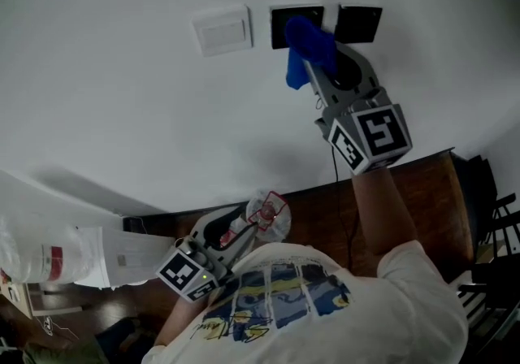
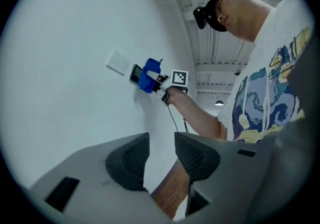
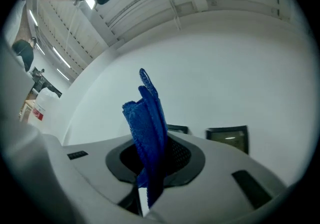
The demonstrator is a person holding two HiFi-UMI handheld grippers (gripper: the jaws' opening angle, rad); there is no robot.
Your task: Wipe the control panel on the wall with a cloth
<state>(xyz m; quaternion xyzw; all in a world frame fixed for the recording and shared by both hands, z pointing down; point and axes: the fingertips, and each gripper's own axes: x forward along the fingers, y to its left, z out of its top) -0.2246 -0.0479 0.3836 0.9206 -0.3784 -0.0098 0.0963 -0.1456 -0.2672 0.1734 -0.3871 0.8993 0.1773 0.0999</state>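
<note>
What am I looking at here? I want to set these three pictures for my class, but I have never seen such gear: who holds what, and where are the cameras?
There is no robot: a person holds a hand tool, a gripper with two jaws, in each hand. The head view comes from a camera on the person's head, looking down; each of the other two comes from a camera riding on one gripper, looking along its jaws. The right gripper has its jaws shut on a blue cloth and holds it up at the wall, over the left one of two dark panels; whether it touches, I cannot tell. Beside them is a white switch. The left gripper hangs low, jaws apart, empty.
</note>
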